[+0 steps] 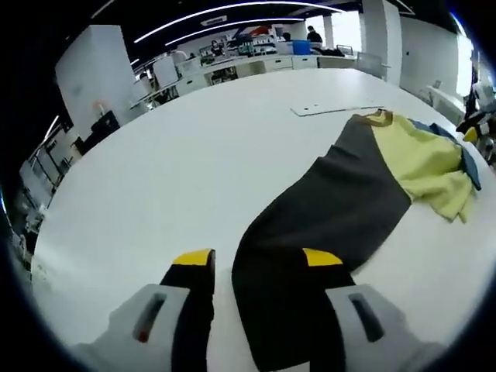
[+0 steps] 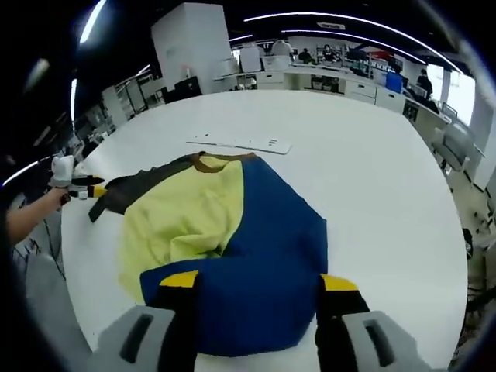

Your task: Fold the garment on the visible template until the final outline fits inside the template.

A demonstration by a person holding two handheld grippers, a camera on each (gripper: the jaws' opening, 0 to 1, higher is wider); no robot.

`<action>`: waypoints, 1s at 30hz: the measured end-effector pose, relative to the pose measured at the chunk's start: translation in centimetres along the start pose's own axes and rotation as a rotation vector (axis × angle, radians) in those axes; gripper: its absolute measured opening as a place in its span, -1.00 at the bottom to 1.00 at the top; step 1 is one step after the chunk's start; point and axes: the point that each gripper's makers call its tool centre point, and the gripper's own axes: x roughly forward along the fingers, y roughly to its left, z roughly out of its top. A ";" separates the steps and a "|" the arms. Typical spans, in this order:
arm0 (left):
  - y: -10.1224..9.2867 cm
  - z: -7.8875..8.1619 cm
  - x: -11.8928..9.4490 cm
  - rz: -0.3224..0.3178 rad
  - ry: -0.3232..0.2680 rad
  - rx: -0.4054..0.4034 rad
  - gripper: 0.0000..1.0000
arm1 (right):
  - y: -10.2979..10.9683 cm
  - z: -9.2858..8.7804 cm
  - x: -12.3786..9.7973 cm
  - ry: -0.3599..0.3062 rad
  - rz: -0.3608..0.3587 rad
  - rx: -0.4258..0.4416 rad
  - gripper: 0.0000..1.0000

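A large white table (image 1: 155, 178) in an open-plan office with strip lights holds the garment (image 2: 232, 232), panelled in grey, yellow and blue, lying beside a flat white template (image 2: 240, 143). The left gripper (image 1: 256, 260) and right gripper (image 2: 256, 283) both stand wide apart, holding nothing.

No text, label, brand or number could be read anywhere; small dark marks on the white template (image 2: 242, 143) were too tiny to decipher
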 end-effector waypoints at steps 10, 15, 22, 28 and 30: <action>-4.6 0.2 -1.9 -0.100 -0.048 0.077 0.31 | 5.0 -1.1 -1.2 -0.007 0.103 -0.062 0.35; -6.6 0.4 -2.6 -0.137 -0.064 0.108 0.42 | 6.7 -1.9 -1.6 -0.007 0.136 -0.071 0.33; -10.8 1.2 -3.9 -0.230 -0.117 0.129 0.48 | 8.5 -3.6 -1.8 -0.003 0.147 -0.097 0.28; -14.4 1.2 -5.0 -0.306 -0.134 0.136 0.46 | 9.0 -5.3 -1.4 0.020 0.124 -0.119 0.18; -15.4 1.2 -5.3 -0.323 -0.142 0.146 0.44 | 9.1 -5.7 -1.3 0.022 0.126 -0.120 0.15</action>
